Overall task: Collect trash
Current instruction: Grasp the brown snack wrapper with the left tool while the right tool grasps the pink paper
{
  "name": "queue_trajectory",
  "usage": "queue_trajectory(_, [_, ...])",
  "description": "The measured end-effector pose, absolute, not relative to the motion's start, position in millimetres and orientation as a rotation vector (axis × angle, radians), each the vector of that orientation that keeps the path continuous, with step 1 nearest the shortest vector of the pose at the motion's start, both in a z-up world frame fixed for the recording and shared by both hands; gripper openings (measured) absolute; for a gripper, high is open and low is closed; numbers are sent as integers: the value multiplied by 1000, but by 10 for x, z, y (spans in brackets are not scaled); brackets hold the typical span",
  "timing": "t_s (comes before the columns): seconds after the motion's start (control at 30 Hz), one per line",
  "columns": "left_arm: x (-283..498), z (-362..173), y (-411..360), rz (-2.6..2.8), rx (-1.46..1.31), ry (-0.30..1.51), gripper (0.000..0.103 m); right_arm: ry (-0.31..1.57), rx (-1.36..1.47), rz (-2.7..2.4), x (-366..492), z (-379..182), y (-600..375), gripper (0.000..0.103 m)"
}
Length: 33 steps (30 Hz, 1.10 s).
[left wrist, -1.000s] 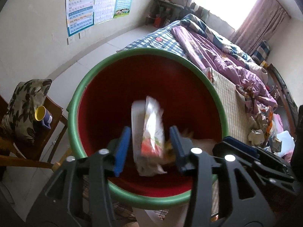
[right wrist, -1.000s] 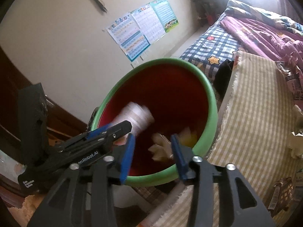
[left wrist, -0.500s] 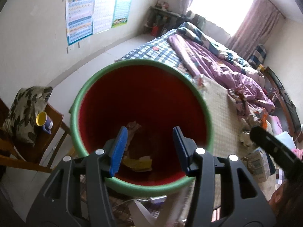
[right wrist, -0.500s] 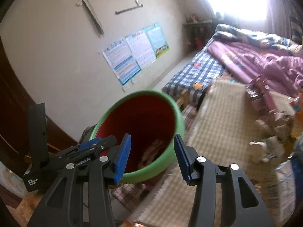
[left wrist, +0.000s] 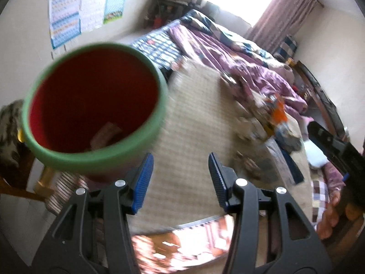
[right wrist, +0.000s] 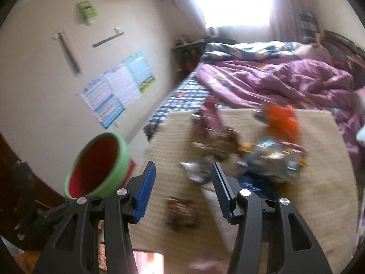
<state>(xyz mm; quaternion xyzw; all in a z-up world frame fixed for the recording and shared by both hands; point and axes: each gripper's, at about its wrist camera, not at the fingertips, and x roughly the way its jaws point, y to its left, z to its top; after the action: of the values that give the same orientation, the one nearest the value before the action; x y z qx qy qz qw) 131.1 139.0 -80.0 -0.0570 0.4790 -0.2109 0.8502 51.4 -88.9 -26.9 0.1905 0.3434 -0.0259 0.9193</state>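
A red bin with a green rim stands beside the bed, with pale wrappers lying inside it. My left gripper is open and empty over the checked mat, just right of the bin. My right gripper is empty too, its jaws opening, and it faces a blurred heap of trash on the mat: an orange packet, silvery wrappers and a brown packet. The same heap shows to the right in the left wrist view.
A purple quilt covers the far half of the bed. Posters hang on the wall behind the bin. A wooden chair with a patterned cushion stands left of the bin. The right gripper's black body shows at the right edge.
Both grippers dropped their trash into the bin and swung right, away from it and over the mat. The wrappers now lie in the bin; the right jaws stand a little wider.
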Motion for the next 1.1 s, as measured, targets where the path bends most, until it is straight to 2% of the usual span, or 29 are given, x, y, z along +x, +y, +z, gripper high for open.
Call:
queue_trajectory(0.23, [983,-894,839,-450,-103,1035,48,784,384,-34,151,-509,-1271,51])
queue_trajectory(0.47, [826,-987,700,-349,-147,1043,48,979,269,250,-50,-920,-1057,51])
queue_trajectory(0.67, [748,-1006,635,-283,-185,1049,48,1091,283,384,-20,-1294,-944,51])
queue_trajectory(0.77, [722,-1020,605,-266,-181,1059,48,1118,312,407,4,-1418,-971,46])
queue_trajectory(0.8, [723,-1020,582,-261,-173,1059,48,1119,322,414,3,-1433,-973,37])
queue_trajectory(1.1, [945,-1102,252,-283,-114,1074,48,1034,289,463,-145,-1281,-1144,36])
